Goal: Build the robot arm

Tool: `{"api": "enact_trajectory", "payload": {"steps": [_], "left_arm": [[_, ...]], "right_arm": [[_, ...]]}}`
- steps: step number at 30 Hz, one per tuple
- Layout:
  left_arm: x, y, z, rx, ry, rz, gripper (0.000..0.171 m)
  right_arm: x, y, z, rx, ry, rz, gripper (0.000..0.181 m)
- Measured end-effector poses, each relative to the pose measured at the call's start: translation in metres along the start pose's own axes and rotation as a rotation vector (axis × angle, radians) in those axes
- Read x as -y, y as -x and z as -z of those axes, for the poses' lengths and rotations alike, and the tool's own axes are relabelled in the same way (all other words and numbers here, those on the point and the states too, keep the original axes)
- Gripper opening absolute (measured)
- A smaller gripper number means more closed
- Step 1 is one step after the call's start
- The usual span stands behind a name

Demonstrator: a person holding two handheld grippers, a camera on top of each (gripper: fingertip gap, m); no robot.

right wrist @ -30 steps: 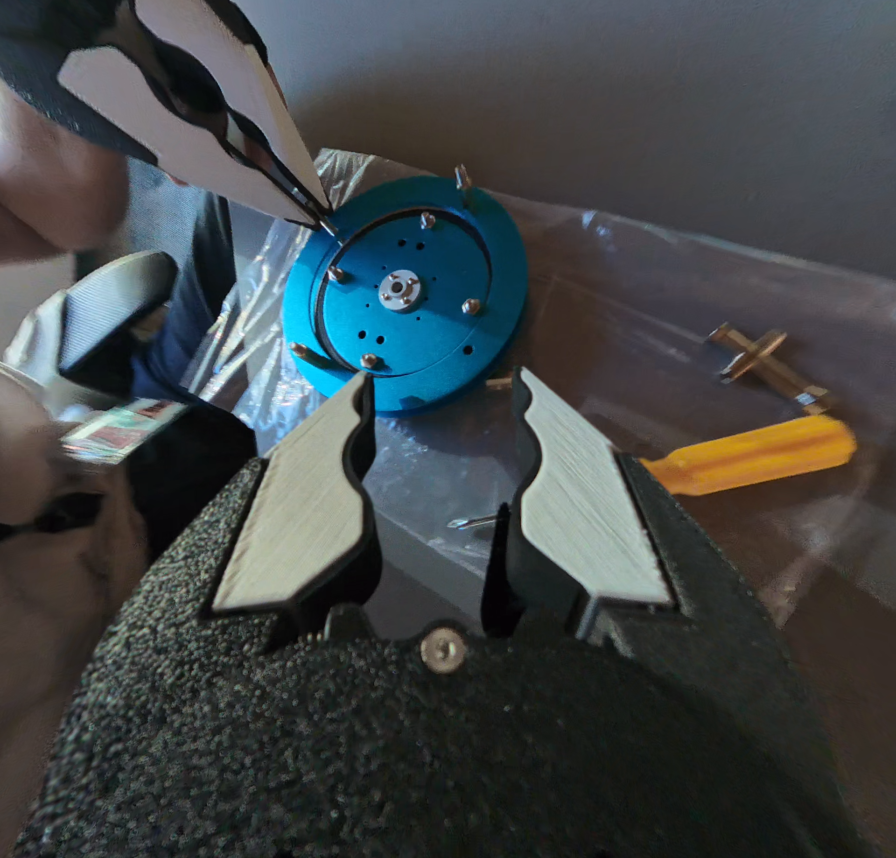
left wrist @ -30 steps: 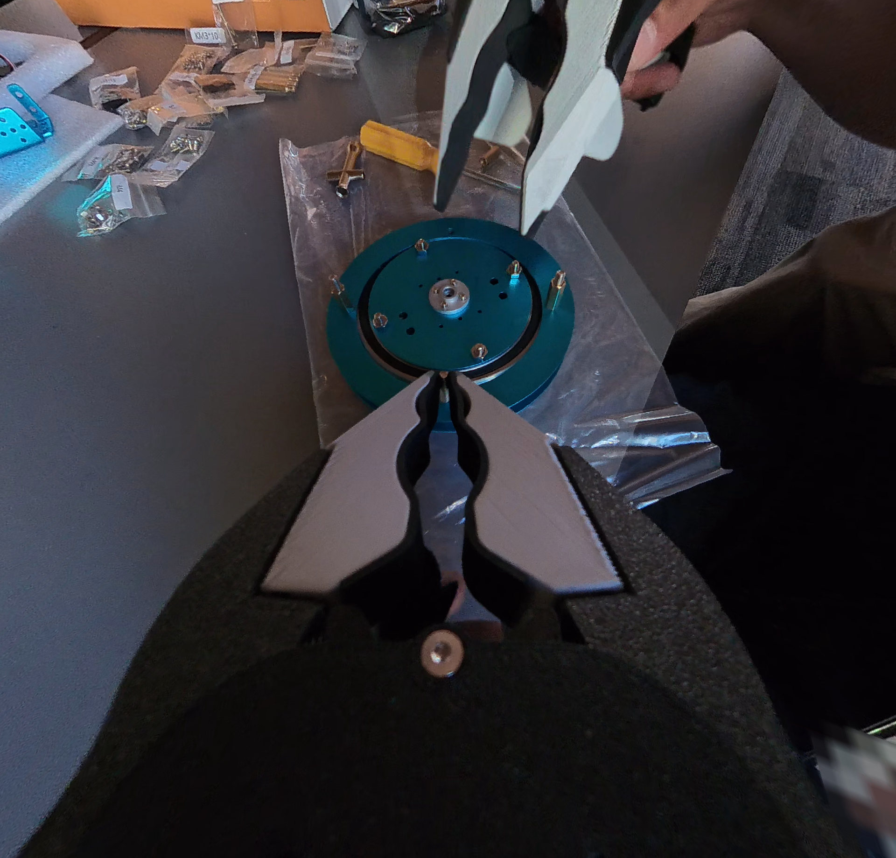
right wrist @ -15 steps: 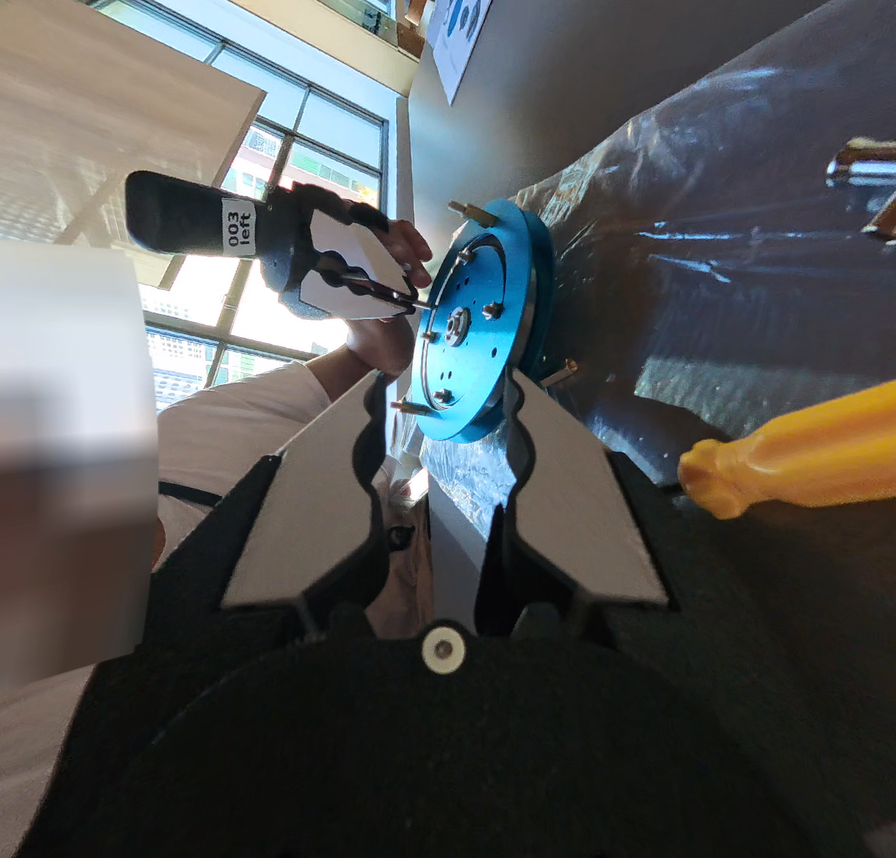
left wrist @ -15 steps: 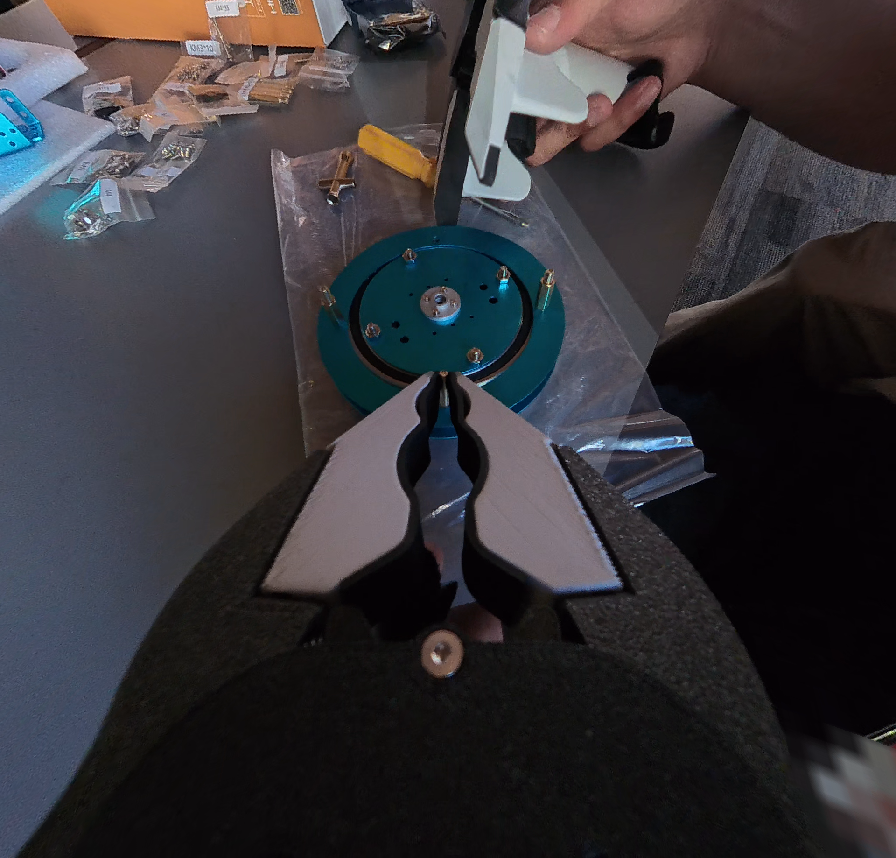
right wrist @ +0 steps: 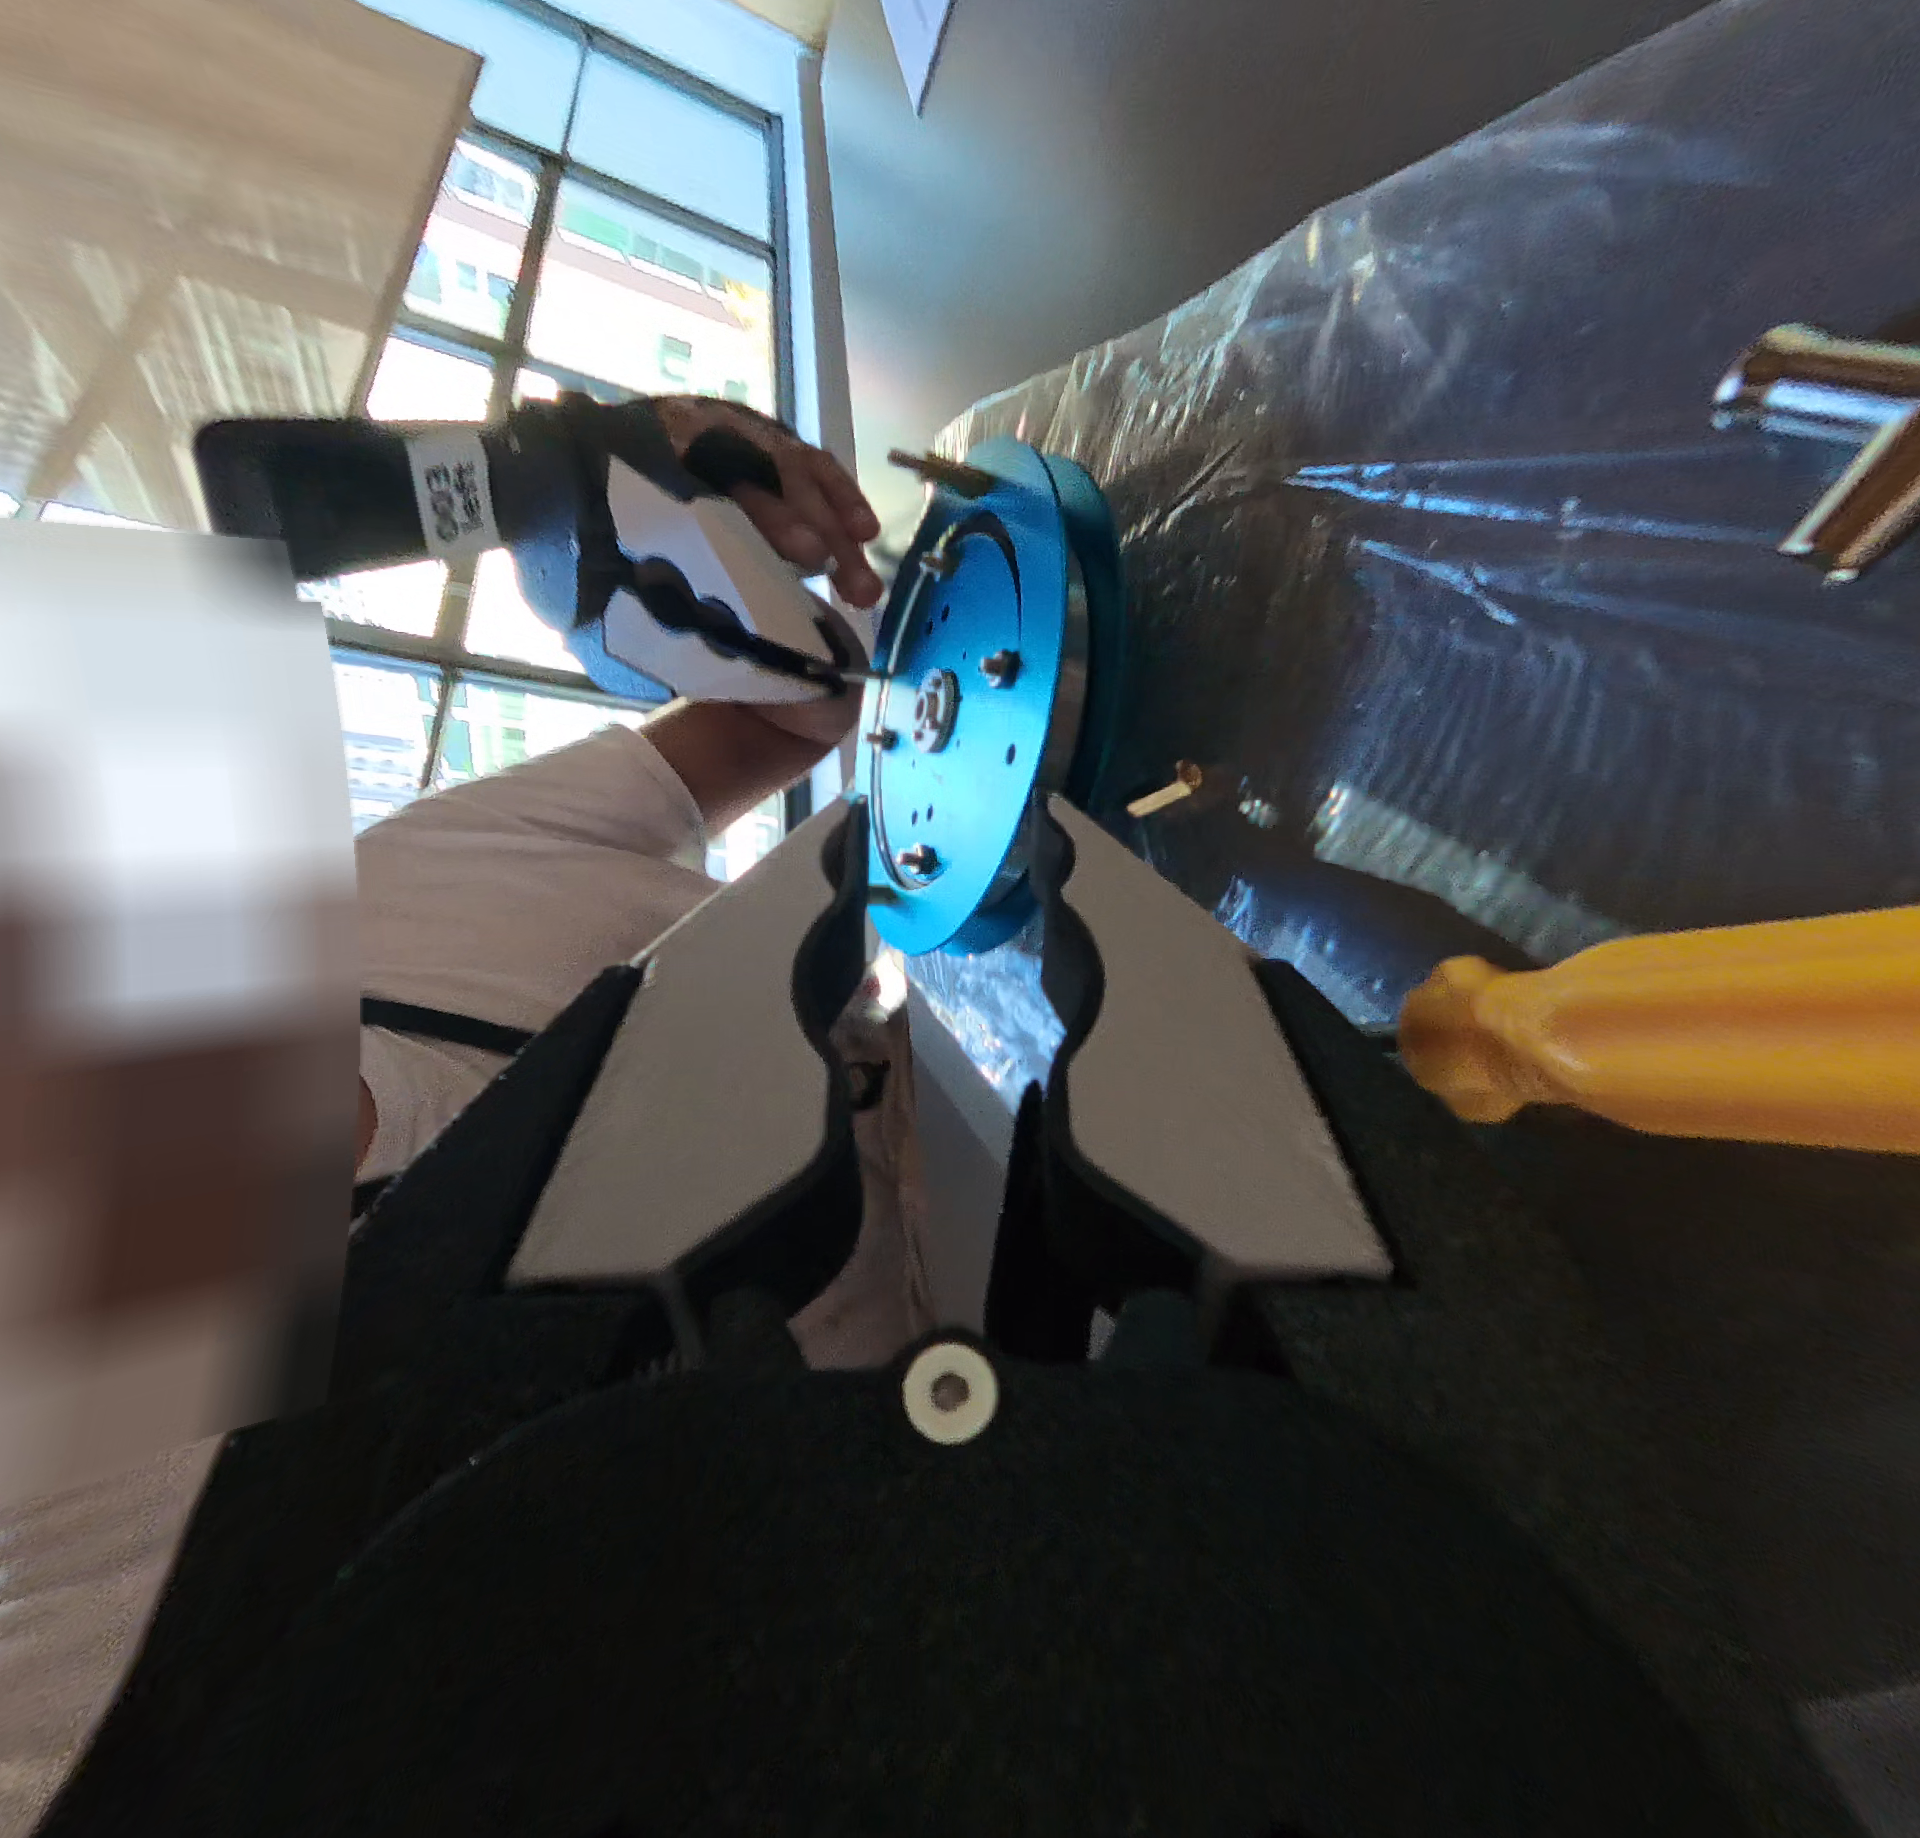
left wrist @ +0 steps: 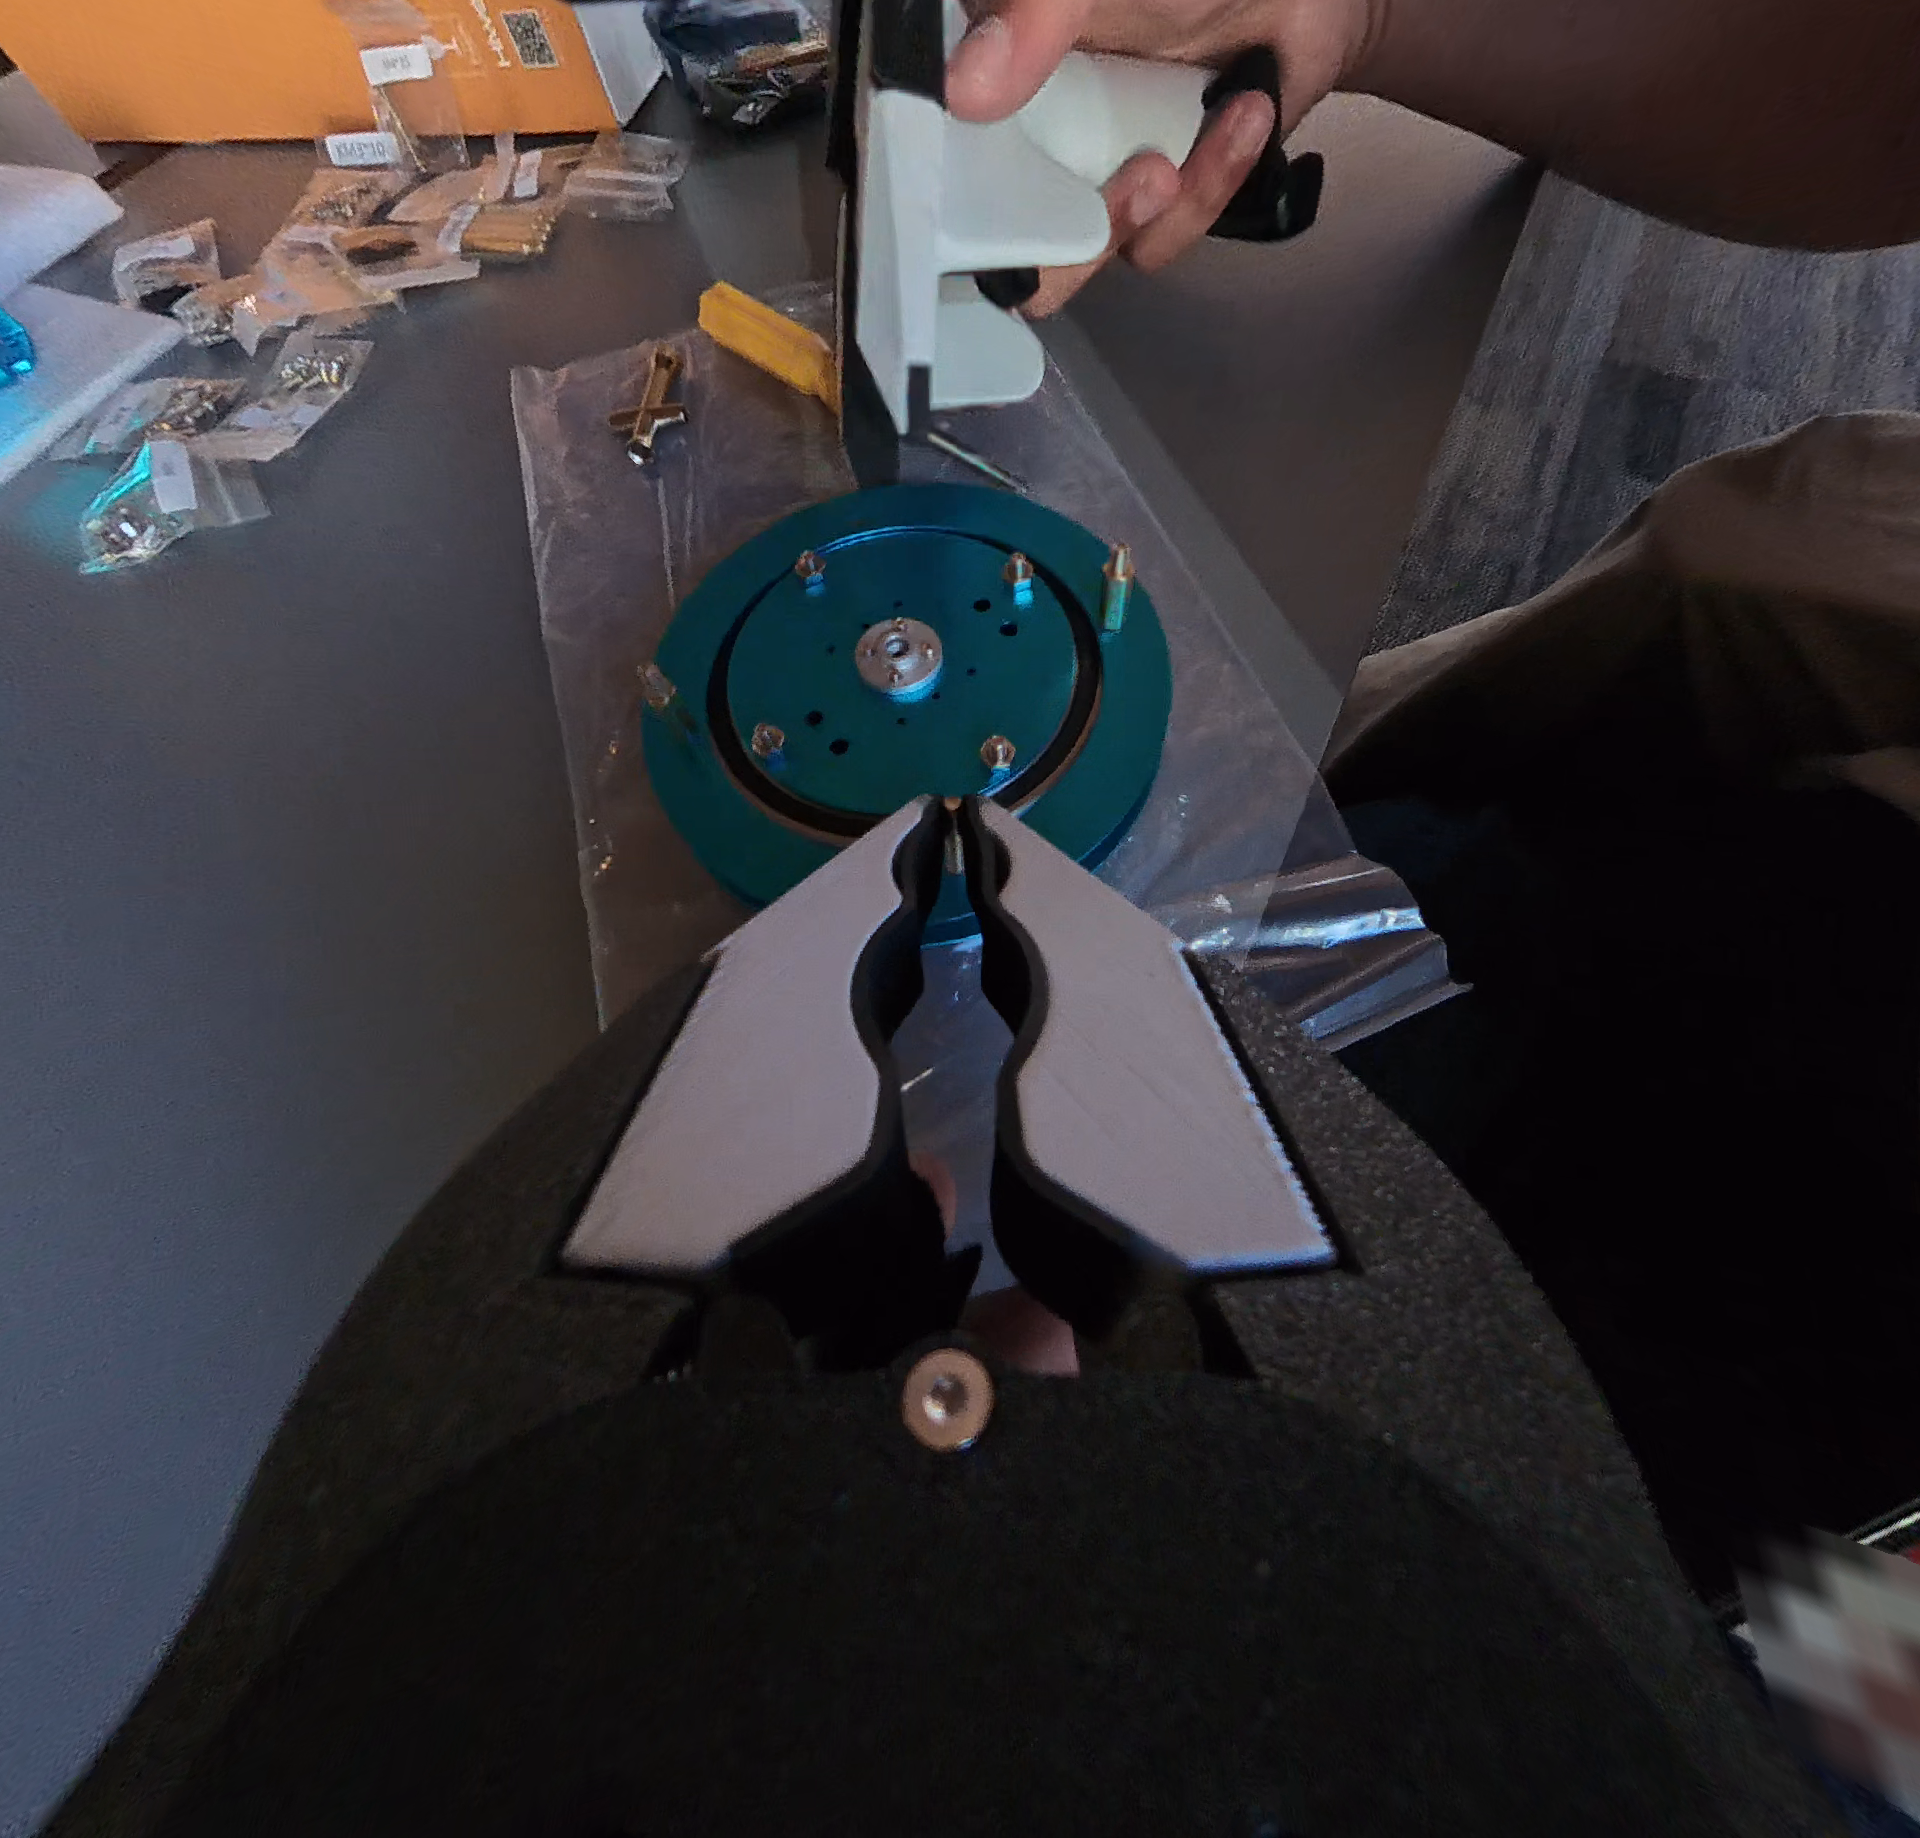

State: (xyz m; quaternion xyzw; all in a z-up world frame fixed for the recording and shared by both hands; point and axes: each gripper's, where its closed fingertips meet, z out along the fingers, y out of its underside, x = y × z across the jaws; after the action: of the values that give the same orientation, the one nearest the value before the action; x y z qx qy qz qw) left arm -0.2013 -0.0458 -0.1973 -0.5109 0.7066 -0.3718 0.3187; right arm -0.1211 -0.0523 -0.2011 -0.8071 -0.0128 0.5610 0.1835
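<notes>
A blue round disc (left wrist: 904, 687) with brass standoffs lies on a clear plastic bag (left wrist: 592, 583). My left gripper (left wrist: 951, 817) is shut on a small brass standoff (left wrist: 952, 848), with its tips over the disc's near rim. It also shows in the right wrist view (right wrist: 847, 676), with the part touching the disc (right wrist: 966, 708). My right gripper (right wrist: 945, 822) is open and turned on its side. Its jaws stand either side of the disc's far edge. In the left wrist view its tip (left wrist: 873, 443) hangs just behind the disc, held by a hand (left wrist: 1122, 43).
A yellow screwdriver handle (left wrist: 764, 339) (right wrist: 1662, 1040) and a brass cross wrench (left wrist: 649, 417) lie on the bag behind the disc. Small bags of screws (left wrist: 312, 261) and an orange box (left wrist: 260, 12) are at the far left. The table edge (left wrist: 1247, 583) and a person's leg are to the right. My right gripper is the nearer one to the brass cross wrench (left wrist: 649, 417): about 11 centimeters, against 20 centimeters.
The right gripper has rolled onto its side, come down to the disc's far edge, and its jaws have narrowed. The left gripper has stayed shut on the standoff at the near rim.
</notes>
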Motion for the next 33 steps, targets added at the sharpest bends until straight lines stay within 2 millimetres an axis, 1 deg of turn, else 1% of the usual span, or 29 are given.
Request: {"api": "enact_trajectory", "payload": {"steps": [4, 5, 7, 8, 11, 14, 19, 20, 22, 25, 27, 31, 33], "left_arm": [[-0.001, 0.002, 0.002, 0.002, 0.002, 0.008, 0.002], [-0.001, 0.001, 0.002, -0.002, 0.003, 0.004, 0.002], [0.0, 0.001, 0.001, -0.003, 0.001, 0.007, 0.002], [0.001, 0.002, 0.0, 0.006, -0.002, 0.006, 0.002], [0.0, 0.005, 0.0, 0.015, -0.013, 0.021, 0.002], [0.0, 0.003, 0.0, 0.016, -0.009, 0.007, 0.002], [0.003, -0.01, -0.003, -0.025, -0.014, -0.009, 0.002], [0.001, -0.01, -0.003, -0.023, -0.006, -0.01, 0.002], [-0.004, -0.009, -0.005, -0.004, 0.014, -0.019, 0.002], [-0.005, -0.014, -0.008, -0.028, 0.006, -0.009, 0.002], [-0.002, -0.017, -0.009, -0.033, 0.007, -0.02, 0.002], [-0.005, -0.013, -0.008, -0.011, 0.034, -0.041, 0.002], [-0.004, -0.012, -0.005, -0.019, 0.029, -0.024, 0.002]], "right_arm": [[-0.009, 0.0, -0.002, -0.008, 0.057, 0.0, 0.024], [-0.008, -0.002, -0.003, -0.009, 0.049, -0.016, 0.02], [-0.007, -0.01, -0.003, -0.033, 0.036, -0.028, 0.006], [-0.006, -0.011, -0.003, -0.022, 0.027, -0.04, 0.004], [-0.006, -0.01, -0.003, -0.012, 0.02, -0.054, 0.004], [-0.004, -0.01, -0.004, -0.011, 0.003, -0.063, 0.003], [0.003, -0.012, -0.004, -0.022, -0.041, -0.062, 0.002], [0.002, -0.01, -0.002, 0.004, -0.035, -0.073, 0.002], [0.003, 0.001, 0.002, 0.091, -0.042, -0.108, 0.0], [0.003, 0.008, 0.008, 0.076, -0.033, -0.078, 0.0], [0.005, 0.014, 0.009, 0.107, -0.037, -0.095, 0.0], [0.001, 0.005, 0.008, 0.104, -0.019, -0.126, 0.0], [-0.001, 0.0, 0.007, 0.055, -0.016, -0.099, 0.0]]}}
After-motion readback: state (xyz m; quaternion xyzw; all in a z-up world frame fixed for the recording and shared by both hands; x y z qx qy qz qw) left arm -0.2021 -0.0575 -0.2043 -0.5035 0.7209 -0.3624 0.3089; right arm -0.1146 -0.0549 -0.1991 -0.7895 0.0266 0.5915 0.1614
